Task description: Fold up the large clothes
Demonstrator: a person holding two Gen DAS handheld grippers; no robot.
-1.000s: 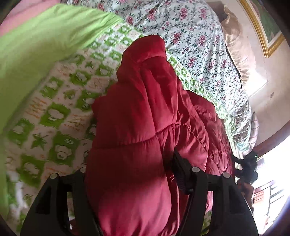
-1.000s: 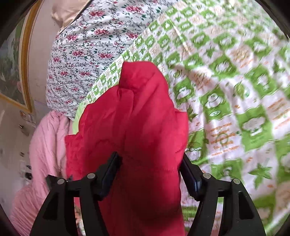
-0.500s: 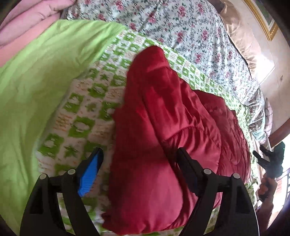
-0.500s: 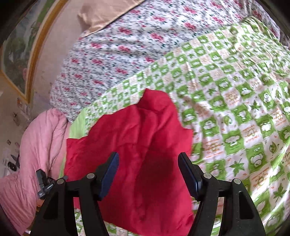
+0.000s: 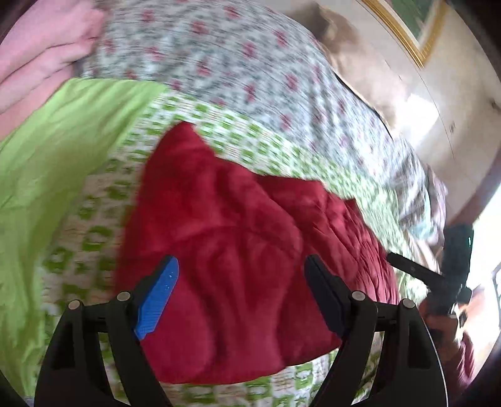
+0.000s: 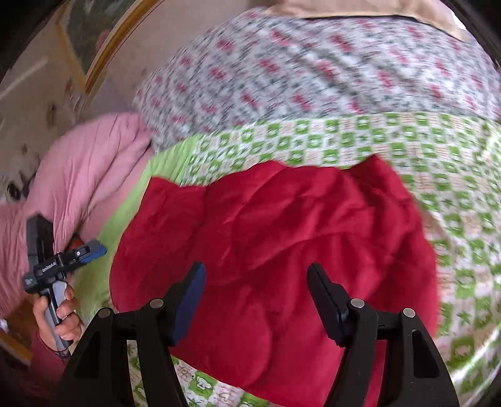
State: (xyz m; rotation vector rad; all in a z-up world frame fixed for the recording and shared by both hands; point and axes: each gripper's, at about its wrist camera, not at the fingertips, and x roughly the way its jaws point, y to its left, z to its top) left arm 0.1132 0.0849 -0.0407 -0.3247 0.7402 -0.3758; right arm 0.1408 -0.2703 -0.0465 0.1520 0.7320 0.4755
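A red padded jacket (image 5: 238, 219) lies bunched in a folded heap on the green-checked bed cover (image 5: 94, 234). My left gripper (image 5: 240, 260) hovers above its near edge, open, its pads clear of the cloth. In the right wrist view the jacket (image 6: 281, 219) spreads wide below my right gripper (image 6: 256, 266), which is open with nothing pressed between its fingers. The left gripper (image 6: 90, 250) also shows at the left of that view, held in a hand (image 6: 62, 313). The right gripper's finger (image 5: 410, 267) shows at the right edge of the left wrist view.
A plain green cloth (image 5: 47, 156) and a pink quilt (image 6: 78, 172) lie left of the jacket. A floral sheet (image 6: 313, 62) covers the far bed, with a beige pillow (image 5: 360, 62) and a framed picture (image 5: 407, 25) on the wall behind.
Both grippers let go of the red jacket, then drew back and up. The jacket dropped onto the bed cover and lies flatter and farther from the fingers.
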